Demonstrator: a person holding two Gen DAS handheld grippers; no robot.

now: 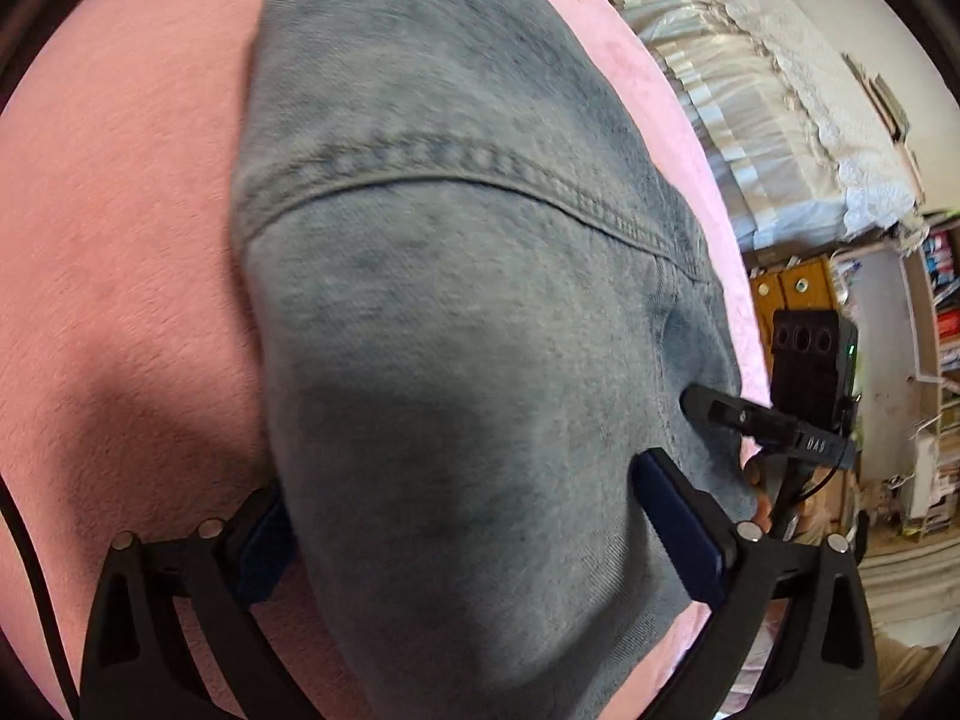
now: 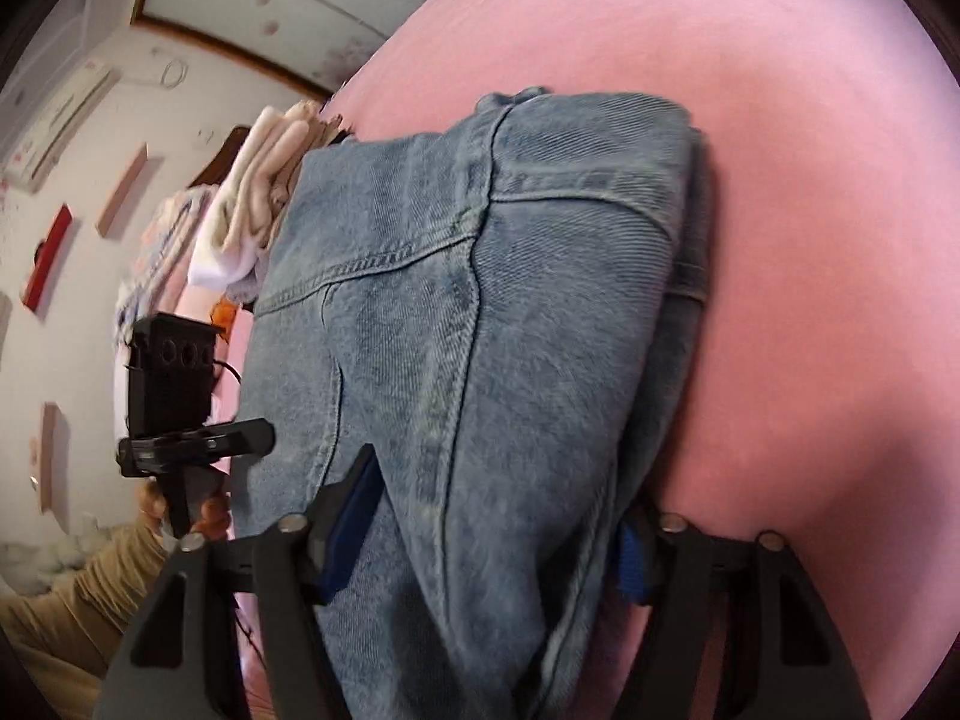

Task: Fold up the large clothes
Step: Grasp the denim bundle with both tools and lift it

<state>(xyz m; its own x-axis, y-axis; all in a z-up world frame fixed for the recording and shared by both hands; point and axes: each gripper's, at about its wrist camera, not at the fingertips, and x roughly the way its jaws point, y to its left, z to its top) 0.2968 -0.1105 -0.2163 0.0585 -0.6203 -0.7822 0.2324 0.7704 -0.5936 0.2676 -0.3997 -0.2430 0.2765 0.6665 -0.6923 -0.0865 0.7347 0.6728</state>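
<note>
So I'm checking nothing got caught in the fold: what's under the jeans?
A pink blanket shows around the jeans on the sides in view. Whatever lies directly beneath the denim is covered. Both grippers, left and right, straddle thick folded denim.

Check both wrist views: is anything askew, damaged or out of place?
Nothing stands out. The folded jeans lie on the pink blanket, straddled by the left gripper and right gripper.

A bedroom at home: a pink blanket (image 2: 780, 240) is covering the bed, and folded clothes (image 2: 252, 204) are lying nearby.
</note>
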